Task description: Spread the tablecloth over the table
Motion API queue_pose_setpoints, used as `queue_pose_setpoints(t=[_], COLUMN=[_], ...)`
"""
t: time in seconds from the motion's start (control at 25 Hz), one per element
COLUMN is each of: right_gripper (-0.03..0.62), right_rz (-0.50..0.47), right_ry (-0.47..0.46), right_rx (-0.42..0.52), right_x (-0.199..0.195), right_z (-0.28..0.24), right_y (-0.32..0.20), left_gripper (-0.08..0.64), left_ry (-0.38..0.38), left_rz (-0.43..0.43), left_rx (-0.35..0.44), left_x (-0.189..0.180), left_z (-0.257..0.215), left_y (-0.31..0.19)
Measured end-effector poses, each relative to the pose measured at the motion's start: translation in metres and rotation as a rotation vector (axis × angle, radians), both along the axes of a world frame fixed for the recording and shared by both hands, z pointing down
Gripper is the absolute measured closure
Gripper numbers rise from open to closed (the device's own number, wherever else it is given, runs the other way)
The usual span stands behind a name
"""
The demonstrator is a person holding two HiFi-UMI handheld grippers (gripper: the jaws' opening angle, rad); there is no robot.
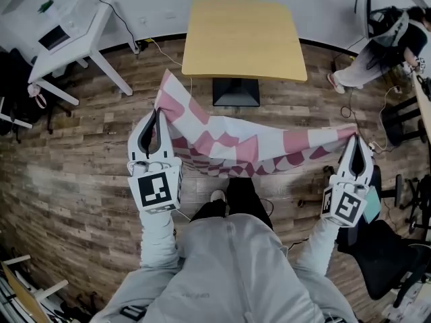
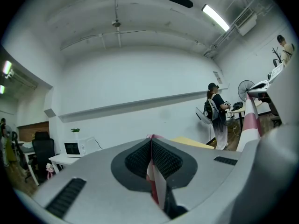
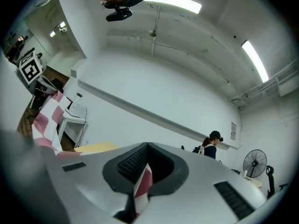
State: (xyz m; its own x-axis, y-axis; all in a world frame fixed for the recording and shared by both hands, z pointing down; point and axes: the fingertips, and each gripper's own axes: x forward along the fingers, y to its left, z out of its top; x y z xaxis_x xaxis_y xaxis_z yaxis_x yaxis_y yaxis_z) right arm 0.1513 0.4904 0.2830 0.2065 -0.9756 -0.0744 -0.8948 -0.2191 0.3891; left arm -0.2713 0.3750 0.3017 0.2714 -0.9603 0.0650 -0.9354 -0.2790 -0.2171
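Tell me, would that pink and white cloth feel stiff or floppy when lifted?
Probably floppy: the tablecloth sags in a curve between the left gripper and the right gripper. Likely light, since two small pinches at its edge carry it. It may slip if tugged, as each grip holds only a little cloth.

tablecloth (image 1: 236, 143) corners: out of sight, pinched between the pads of the left gripper (image 1: 156, 112) and the right gripper (image 1: 355, 138)
tablecloth lower edge: middle part covered by the wearer's legs, head view
table (image 1: 242, 36) pedestal: mostly under the yellow top
bystander (image 1: 387, 42): cut off by the right edge, head view
black chair (image 1: 387, 258): cut off by the right edge
green item (image 1: 45, 6) on white desk (image 1: 67, 29): too small to identify
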Motion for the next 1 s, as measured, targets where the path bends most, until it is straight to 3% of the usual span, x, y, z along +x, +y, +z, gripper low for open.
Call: queue_pose_setpoints(t=[0.52, 1.0], right_gripper=[0.572, 0.572], right_rz=[-0.037, -0.07], right_ry=[0.003, 0.028], right_rx=[-0.007, 0.044], right_x=[0.063, 0.11], right_z=[0.002, -0.024], right_y=[-0.144, -0.214], left_gripper=[0.537, 0.536], left_ry=[0.015, 0.015], left_rz=[-0.078, -0.154], left_rx=[0.001, 0.035], left_x=[0.05, 0.074], left_z=[-0.005, -0.024], left_y=[-0.133, -0.187])
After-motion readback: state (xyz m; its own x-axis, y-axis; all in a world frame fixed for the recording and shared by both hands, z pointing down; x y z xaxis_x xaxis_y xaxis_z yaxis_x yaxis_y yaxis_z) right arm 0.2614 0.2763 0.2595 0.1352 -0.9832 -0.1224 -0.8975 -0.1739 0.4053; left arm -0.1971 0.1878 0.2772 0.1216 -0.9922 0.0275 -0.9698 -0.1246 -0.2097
